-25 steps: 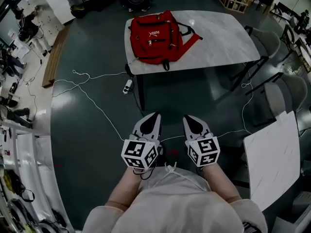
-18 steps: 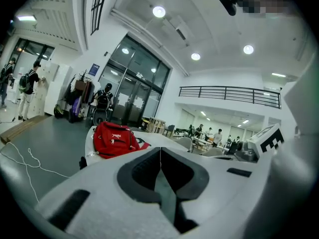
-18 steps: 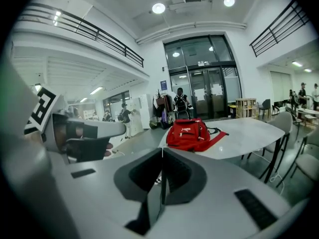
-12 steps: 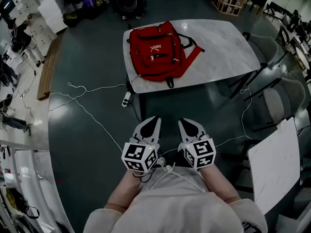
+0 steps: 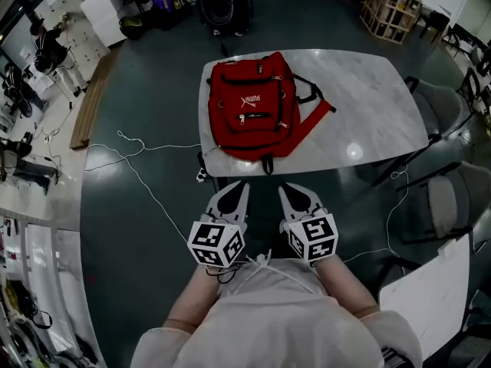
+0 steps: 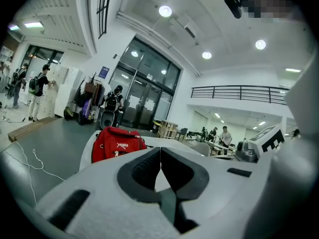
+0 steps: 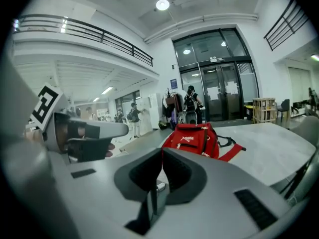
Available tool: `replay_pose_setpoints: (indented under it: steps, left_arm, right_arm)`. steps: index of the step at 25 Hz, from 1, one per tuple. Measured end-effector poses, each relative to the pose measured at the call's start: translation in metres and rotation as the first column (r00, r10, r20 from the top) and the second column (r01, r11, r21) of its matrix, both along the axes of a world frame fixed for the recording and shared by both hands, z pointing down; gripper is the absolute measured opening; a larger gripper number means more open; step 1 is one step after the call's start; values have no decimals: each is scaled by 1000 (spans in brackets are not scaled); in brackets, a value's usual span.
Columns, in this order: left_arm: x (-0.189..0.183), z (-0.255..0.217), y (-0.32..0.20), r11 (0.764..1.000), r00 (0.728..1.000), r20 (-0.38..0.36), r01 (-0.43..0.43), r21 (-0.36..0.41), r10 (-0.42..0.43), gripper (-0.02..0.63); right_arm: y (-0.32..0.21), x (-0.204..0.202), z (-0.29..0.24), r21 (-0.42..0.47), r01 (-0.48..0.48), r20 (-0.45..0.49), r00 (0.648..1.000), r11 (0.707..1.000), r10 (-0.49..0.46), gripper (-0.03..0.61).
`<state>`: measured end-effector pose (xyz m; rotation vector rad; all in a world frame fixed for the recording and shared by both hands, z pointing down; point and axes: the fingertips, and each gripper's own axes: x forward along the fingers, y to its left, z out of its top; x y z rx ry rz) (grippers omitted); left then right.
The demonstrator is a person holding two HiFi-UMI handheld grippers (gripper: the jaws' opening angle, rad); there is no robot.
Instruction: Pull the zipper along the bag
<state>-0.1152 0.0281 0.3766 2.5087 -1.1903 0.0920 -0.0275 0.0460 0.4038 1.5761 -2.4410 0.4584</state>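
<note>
Bag [image 5: 253, 106] on table [image 5: 368, 98], left side

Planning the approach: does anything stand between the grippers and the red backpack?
Nothing visible does. Left gripper and right gripper, both shut and empty, face the red backpack across the floor; it lies at the table's near edge.

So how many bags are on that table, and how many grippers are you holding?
Bags: 1, the red bag lying on the table.
Grippers: 2, the left gripper and the right gripper, both shut and empty.
Total: 3.
</note>
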Motion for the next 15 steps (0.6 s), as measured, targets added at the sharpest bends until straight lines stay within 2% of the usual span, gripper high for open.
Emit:
replay_pose_setpoints:
  steps: [6,15]
  left_arm:
    - [56,-1,-64,998,998,24,57,2,-58,20]
    - [106,26,-127,992,992,70,111,-65,-107,20]
  right_arm:
    - [-72,64,-4,-7,44,20,999,999,-44,28]
    - [-137,108,20,-66,133,15,991,989,-132,28]
